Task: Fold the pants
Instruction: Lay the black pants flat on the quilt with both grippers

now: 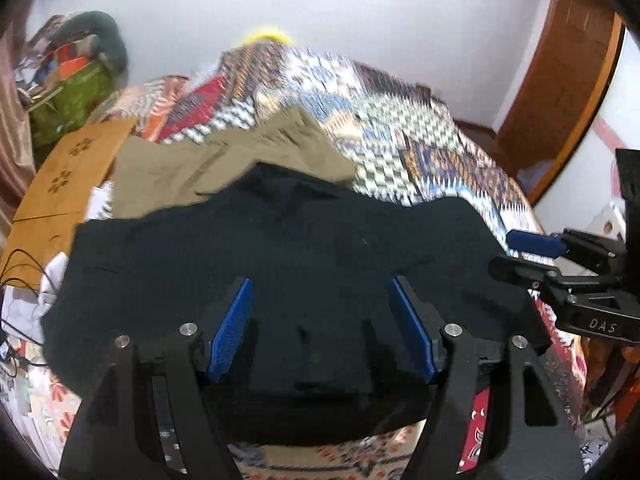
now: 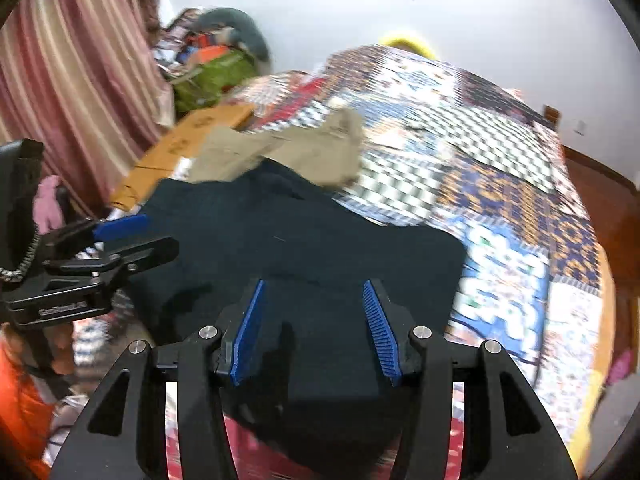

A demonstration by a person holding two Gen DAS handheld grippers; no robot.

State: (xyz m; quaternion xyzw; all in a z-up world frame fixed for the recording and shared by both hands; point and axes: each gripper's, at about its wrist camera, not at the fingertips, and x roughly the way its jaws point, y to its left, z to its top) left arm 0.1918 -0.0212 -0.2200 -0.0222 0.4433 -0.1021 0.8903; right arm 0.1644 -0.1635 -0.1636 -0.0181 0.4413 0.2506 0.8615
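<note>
Dark navy pants (image 1: 280, 264) lie spread on the bed, folded into a broad flat shape; they also show in the right wrist view (image 2: 304, 248). My left gripper (image 1: 320, 292) is open and empty, hovering over the near part of the pants. My right gripper (image 2: 314, 292) is open and empty above the pants' near right part. The right gripper shows at the right edge of the left wrist view (image 1: 532, 256), and the left gripper at the left edge of the right wrist view (image 2: 132, 236), both with jaws apart.
Khaki pants (image 1: 224, 164) lie crumpled behind the navy ones, also in the right wrist view (image 2: 280, 152). A patchwork bedspread (image 1: 380, 120) covers the bed. A flat cardboard box (image 1: 68, 176) lies at the left. A pile of bags (image 2: 216, 68) and a curtain (image 2: 72, 80) stand beyond.
</note>
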